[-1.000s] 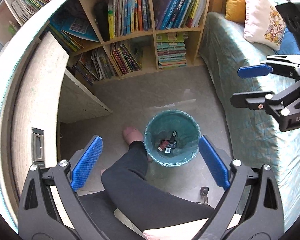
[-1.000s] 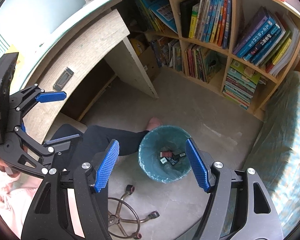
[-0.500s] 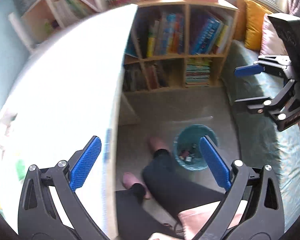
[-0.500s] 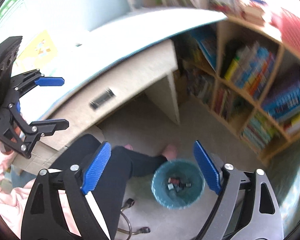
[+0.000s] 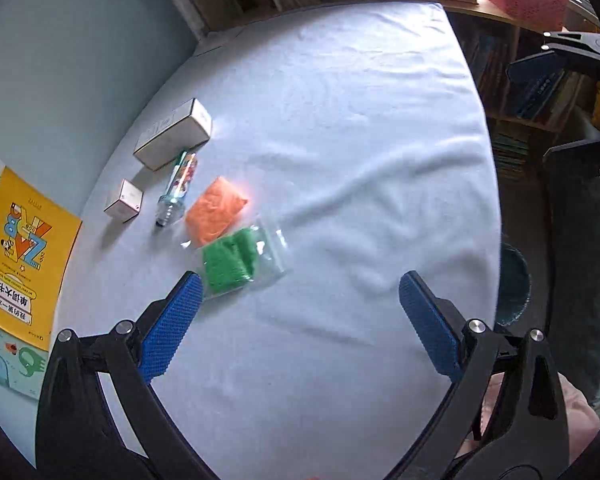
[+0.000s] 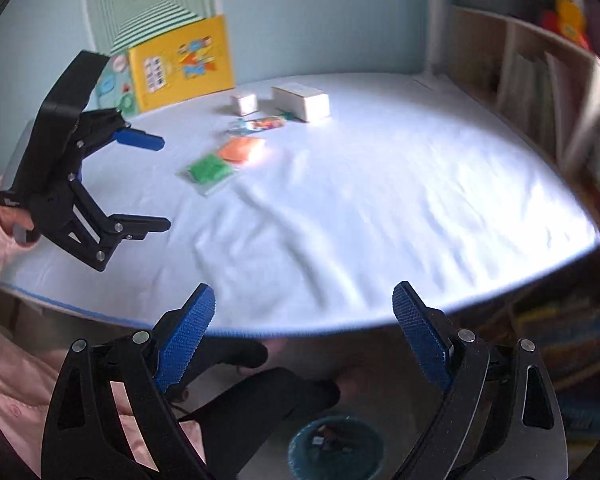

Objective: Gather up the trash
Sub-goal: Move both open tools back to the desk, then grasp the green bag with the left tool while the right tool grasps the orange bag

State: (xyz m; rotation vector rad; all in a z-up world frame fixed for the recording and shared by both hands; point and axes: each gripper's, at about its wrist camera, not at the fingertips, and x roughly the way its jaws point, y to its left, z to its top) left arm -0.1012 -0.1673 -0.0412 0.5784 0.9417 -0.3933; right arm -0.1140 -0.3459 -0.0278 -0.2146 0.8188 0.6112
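A: Left hand-held gripper [image 5: 296, 320], left wrist view?
B: Jaws wide, empty, over the worktop [image 5: 340, 120]. Green bag [image 5: 230, 260] beside its left finger; orange bag [image 5: 216, 214], bottle [image 5: 178, 184] and two boxes toward the wall edge.

A: Right hand-held gripper [image 6: 304, 336], right wrist view?
B: Jaws wide, empty, at the worktop's near edge. Bin [image 6: 336, 446] on the floor below.

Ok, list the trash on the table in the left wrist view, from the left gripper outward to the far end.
green bag → orange bag → small white box → large white box. The bottle overlaps that stretch, so it is left out.
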